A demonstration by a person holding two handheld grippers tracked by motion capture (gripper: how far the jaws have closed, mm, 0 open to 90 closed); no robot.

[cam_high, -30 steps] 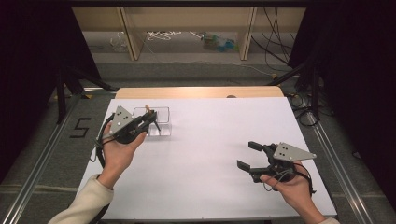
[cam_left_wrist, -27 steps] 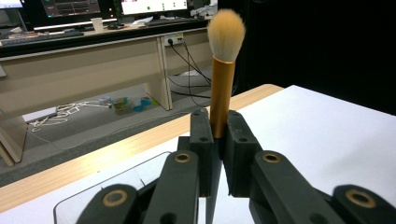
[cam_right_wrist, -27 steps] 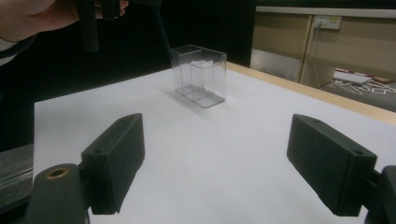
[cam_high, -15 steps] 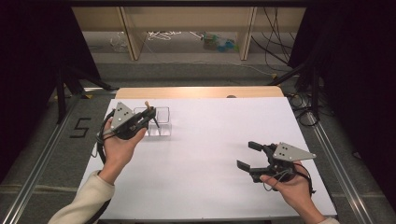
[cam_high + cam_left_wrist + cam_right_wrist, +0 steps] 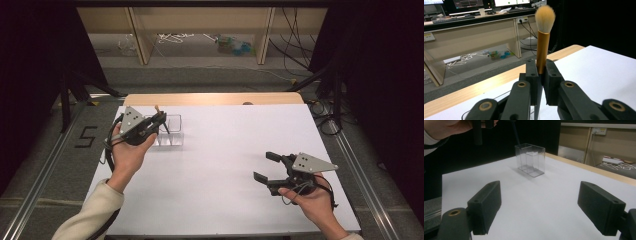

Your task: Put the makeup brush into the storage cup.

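A makeup brush (image 5: 542, 47) with a gold ferrule and a pale bristle head stands upright, and my left gripper (image 5: 540, 68) is shut on its handle. In the high view the left gripper (image 5: 161, 119) hovers over the left end of a clear plastic compartment box (image 5: 171, 132) at the table's far left. The brush (image 5: 157, 108) pokes up above the jaws. In the right gripper view the brush's dark handle end (image 5: 515, 134) points down into the clear box (image 5: 531, 160). My right gripper (image 5: 265, 166) is open and holds nothing, low over the table's near right; its jaws (image 5: 546, 212) stand wide apart.
The white table top (image 5: 225, 145) has a wooden strip (image 5: 215, 98) along its far edge. Beyond it stand wooden desks with cables and small items on the floor (image 5: 230, 44). Dark curtains flank both sides.
My left gripper has moved slightly up and away with the brush, over the clear box. The right gripper has stayed where it was.
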